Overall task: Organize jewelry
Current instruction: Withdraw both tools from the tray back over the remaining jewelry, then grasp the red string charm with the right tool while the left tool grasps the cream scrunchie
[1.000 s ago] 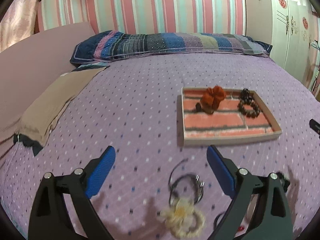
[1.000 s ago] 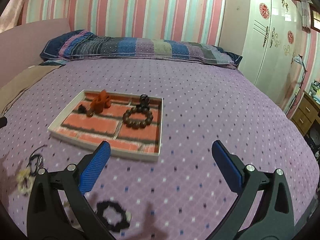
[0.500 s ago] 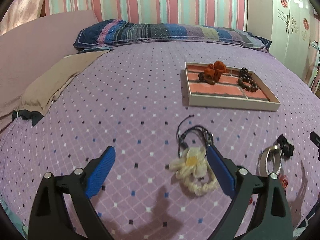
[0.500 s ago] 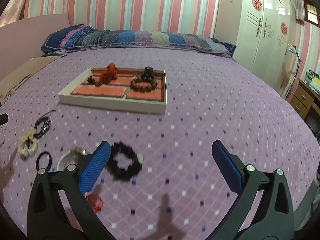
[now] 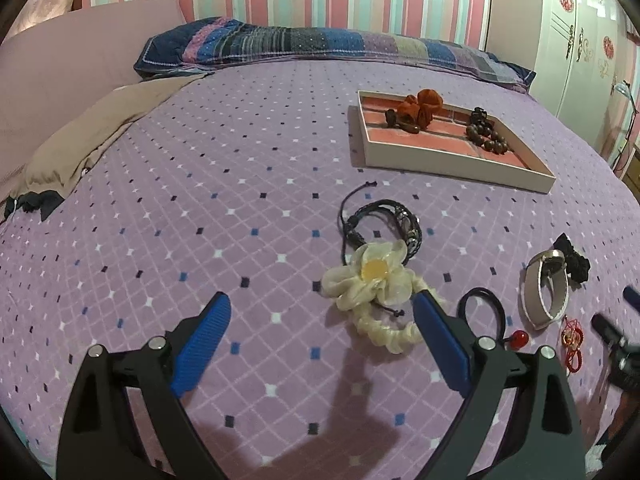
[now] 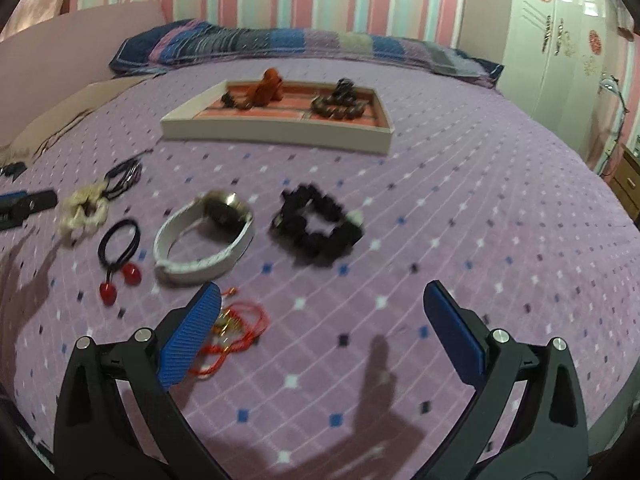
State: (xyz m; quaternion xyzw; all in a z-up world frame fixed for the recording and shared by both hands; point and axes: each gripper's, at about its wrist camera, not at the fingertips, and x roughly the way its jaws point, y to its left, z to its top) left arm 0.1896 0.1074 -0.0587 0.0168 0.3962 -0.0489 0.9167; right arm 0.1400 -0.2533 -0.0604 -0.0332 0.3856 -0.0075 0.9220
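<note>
Hovering over the purple bedspread, both grippers empty. Left gripper has its fingers spread wide, nothing between them; right gripper likewise released, jaws apart above bare bedspread.

Loose pieces lie in a row on the bed, nearer than the tray; six by my count:
- 1 cream flower scrunchie, just ahead of the left gripper, its braided loop touching the right-hand pad
- 1 black cord bracelet, partly under the flower
- 1 black hair tie with two red beads
- 1 white-strap watch
- 1 black scrunchie
- 1 red string bracelet, partly hidden behind the right gripper's left pad

Tray already holds 1 orange scrunchie plus dark beads beside it, and 1 brown bead bracelet with something black behind it. Exact piece count there, can't tell.

Handling, my read: everything is light. The flower scrunchie is soft and will squash, so pinch across the braided loop, not the petals. The cord bracelet will likely drag along with it; separate them first. The watch is the only stiff piece with any weight: grip across the strap, not the smooth face, which looks slippery. The red string is thin and limp, so pinch low against the fabric.
</note>
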